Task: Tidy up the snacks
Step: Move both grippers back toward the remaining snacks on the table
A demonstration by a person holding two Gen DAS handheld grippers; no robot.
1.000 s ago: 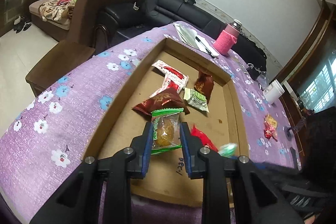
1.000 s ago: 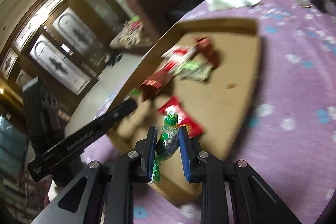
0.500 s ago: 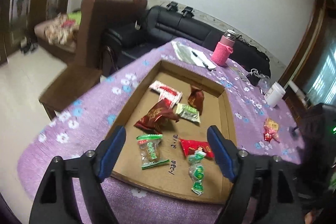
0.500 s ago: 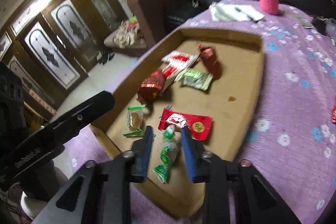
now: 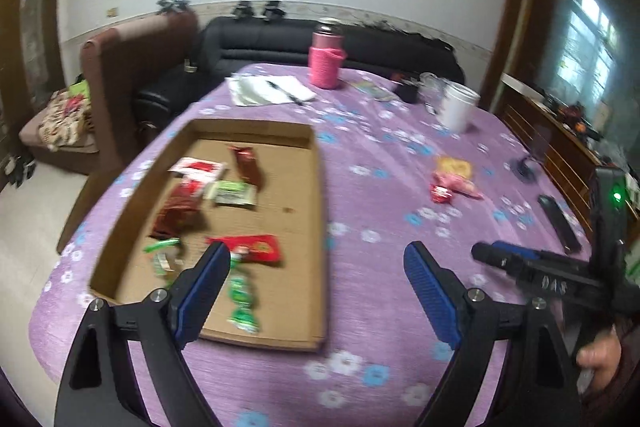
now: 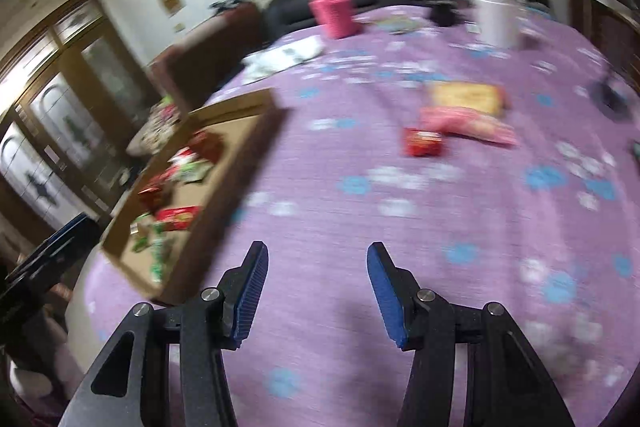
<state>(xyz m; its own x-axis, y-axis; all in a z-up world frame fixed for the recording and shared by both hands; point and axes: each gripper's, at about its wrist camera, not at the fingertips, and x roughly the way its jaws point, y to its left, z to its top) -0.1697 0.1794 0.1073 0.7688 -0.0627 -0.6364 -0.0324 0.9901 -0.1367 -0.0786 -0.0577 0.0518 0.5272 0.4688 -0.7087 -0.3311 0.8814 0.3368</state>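
- Cardboard tray (image 5: 316,163) lies flat on the purple flowered tablecloth (image 5: 372,291) and already holds most of the wrapped snacks: a dark red bag (image 5: 178,213), a red flat pack (image 5: 250,247), a green sachet (image 5: 232,193) and green-ended sweets (image 5: 240,297) near its front edge
- Remaining snacks sit well apart from the tray, out on the cloth towards the right: a yellow cracker pack (image 6: 466,95), a pink packet (image 6: 468,125) touching it, and a small red packet (image 6: 422,143) just beside that
- Handling, as a judgement: all three look light, soft and crinkly, with slippery film; the pink packet is best pinched across its narrow width near the middle, the cracker pack gently by a sealed edge since its contents probably crumble, the red one across its body
- Left gripper (image 5: 316,267) has its jaws opening wide with nothing between the pads, hanging over the tray's near right corner
- Right gripper (image 6: 316,273) has its jaws opening too, roughly half apart and empty, over bare cloth short of the loose packets
- Left wrist view alone shows the tray contents clearly, plus the other gripper and a hand (image 5: 598,361) at the right edge; the right wrist view, though blurred, gives the closer look at the three loose packets
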